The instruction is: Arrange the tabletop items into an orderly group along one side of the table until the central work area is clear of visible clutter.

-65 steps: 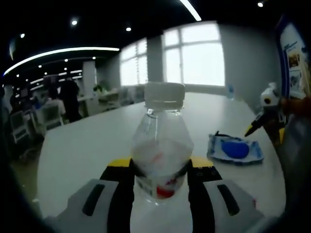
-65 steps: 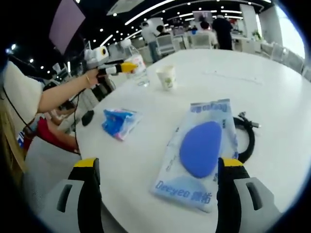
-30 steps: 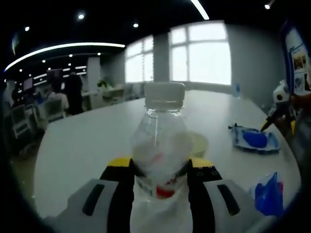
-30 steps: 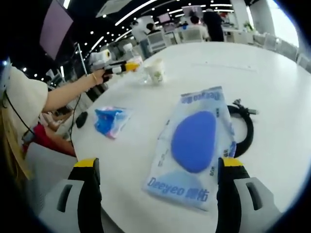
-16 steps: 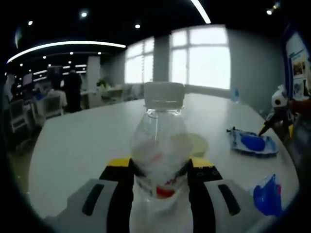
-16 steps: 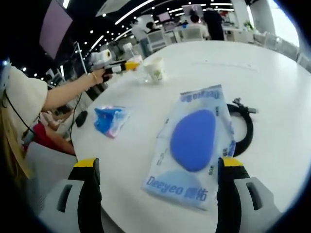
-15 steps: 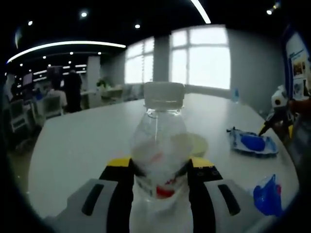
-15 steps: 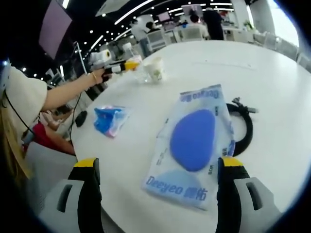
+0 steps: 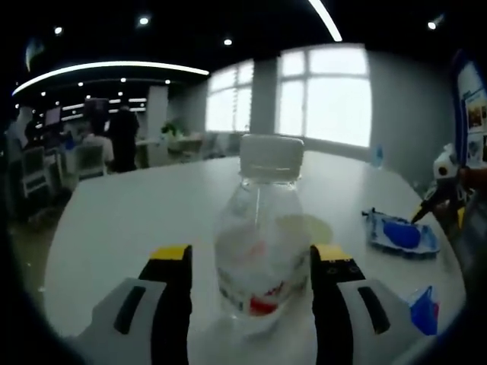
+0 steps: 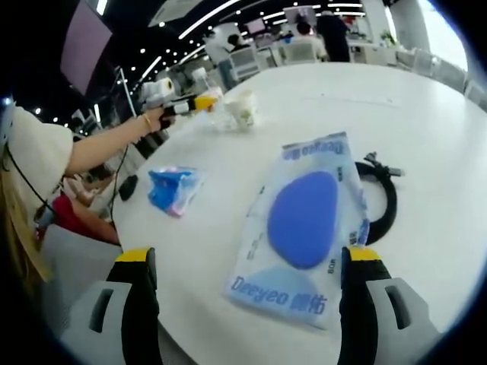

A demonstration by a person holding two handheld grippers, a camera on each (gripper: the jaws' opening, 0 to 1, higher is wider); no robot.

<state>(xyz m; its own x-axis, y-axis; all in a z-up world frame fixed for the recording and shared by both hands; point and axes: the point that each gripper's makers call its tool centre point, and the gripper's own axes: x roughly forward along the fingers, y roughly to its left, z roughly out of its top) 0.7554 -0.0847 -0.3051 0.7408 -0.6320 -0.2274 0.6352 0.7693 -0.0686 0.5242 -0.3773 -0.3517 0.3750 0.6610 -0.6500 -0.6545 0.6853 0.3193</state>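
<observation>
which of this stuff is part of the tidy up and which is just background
Job: water bottle between the left tool jaws, paper cup, Deeyeo pouch, small blue packet, black cable.

Background: table, office chairs, windows.

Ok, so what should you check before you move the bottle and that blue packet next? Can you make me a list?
1. Bottle standing upright on the table: ok.
2. Left gripper let go of the bottle: ok, its jaws stand open, with gaps either side.
3. Bottle cap on: ok.
4. Paper cup beside the bottle, not knocked over: ok, upright in the right gripper view.
5. Right gripper ready for the blue packet: ok, jaws wide open, packet lying flat between them.
6. Black cable free of the packet: not ok, the packet's edge lies over it.
</observation>
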